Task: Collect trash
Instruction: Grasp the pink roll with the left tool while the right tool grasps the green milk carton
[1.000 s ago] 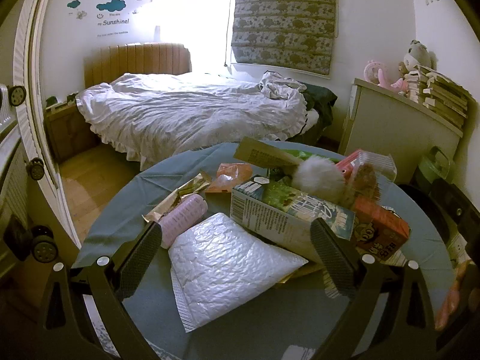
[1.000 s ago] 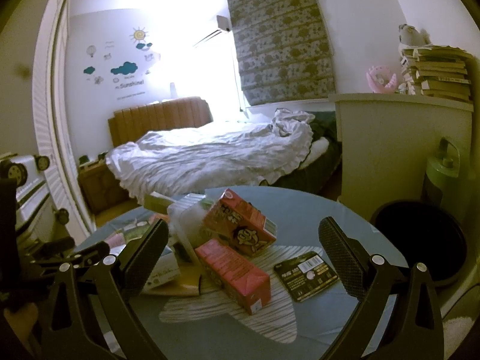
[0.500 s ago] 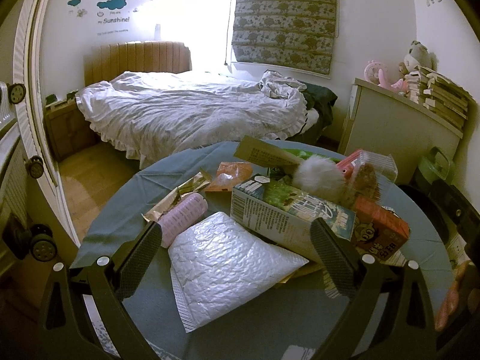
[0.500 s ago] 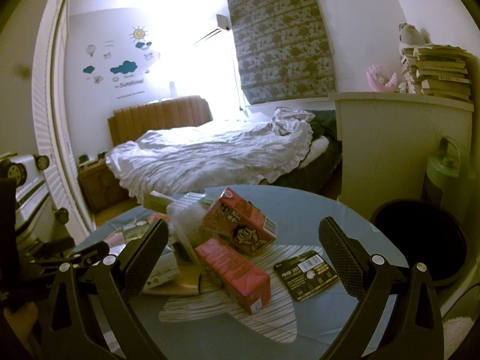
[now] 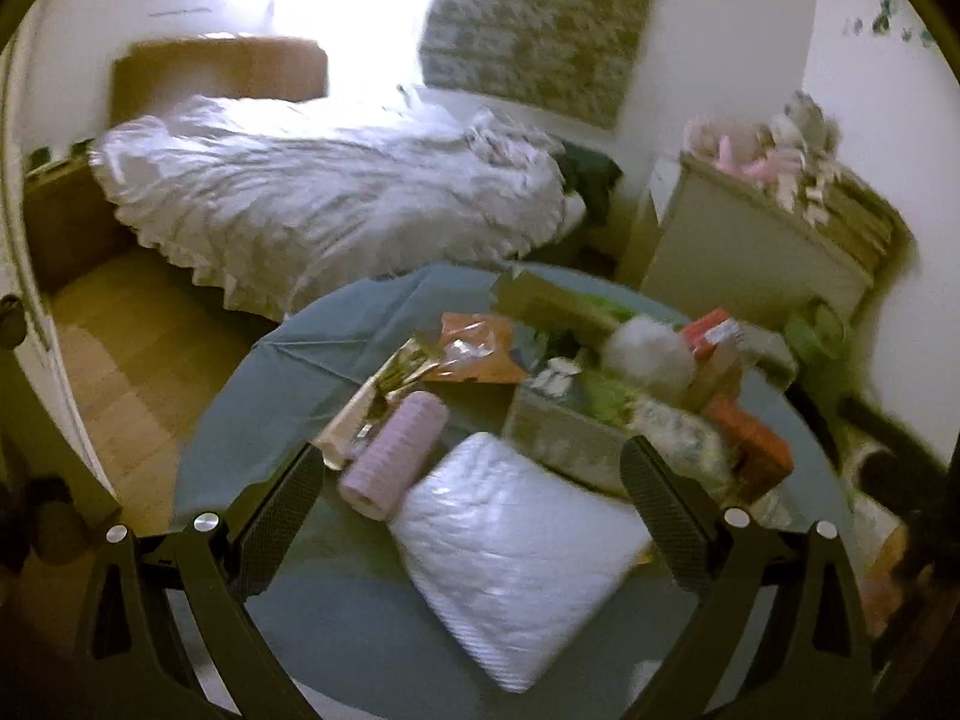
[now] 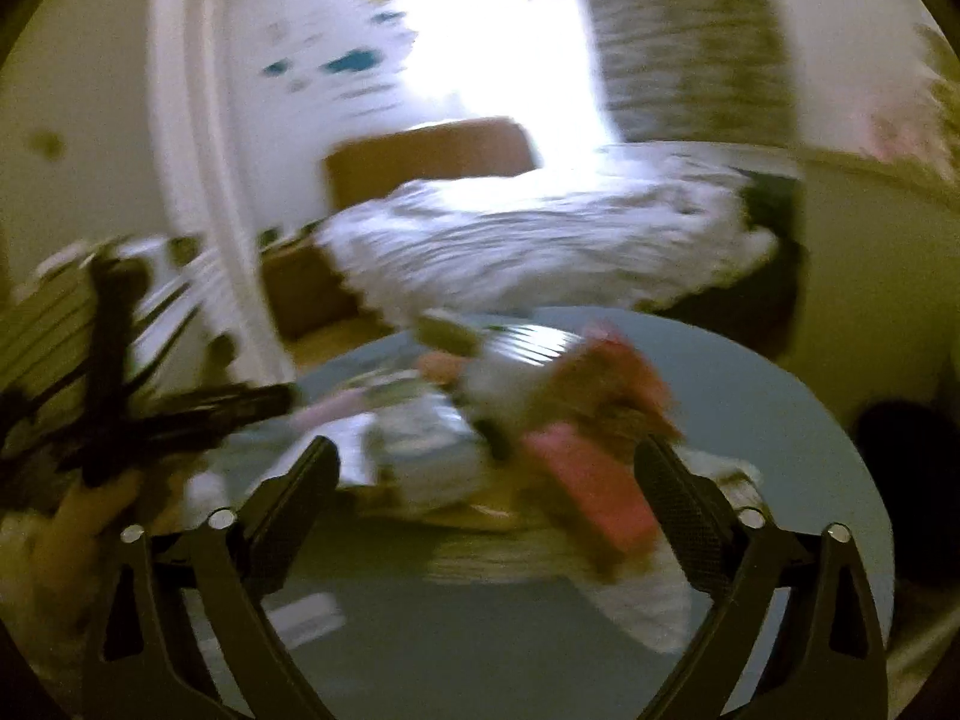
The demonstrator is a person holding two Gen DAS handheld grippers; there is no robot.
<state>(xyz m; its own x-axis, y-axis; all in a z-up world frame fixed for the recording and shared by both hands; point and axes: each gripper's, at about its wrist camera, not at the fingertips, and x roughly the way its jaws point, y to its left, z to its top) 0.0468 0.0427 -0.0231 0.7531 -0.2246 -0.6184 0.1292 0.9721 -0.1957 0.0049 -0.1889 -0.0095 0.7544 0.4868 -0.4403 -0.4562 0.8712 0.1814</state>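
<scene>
Left gripper (image 5: 471,498) jaws spread, empty, over near edge of round table (image 5: 288,360). Between its fingers: white bubble mailer (image 5: 510,546), pink roll (image 5: 396,456) touching its left edge. Milk carton (image 5: 576,444) just behind, red box (image 5: 750,444) to the right. Right gripper (image 6: 486,492) jaws spread, empty; view blurred, red box (image 6: 582,486) between its fingers. Bed (image 5: 336,192) far behind.

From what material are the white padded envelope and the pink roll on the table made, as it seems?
White padded envelope: most likely plastic bubble mailer, glossy, with a quilted, dimpled surface catching light.
Pink roll: uncertain; matte and finely ribbed, so perhaps foam or soft paper. Blur hides finer detail.
Both lie on the table.
</scene>
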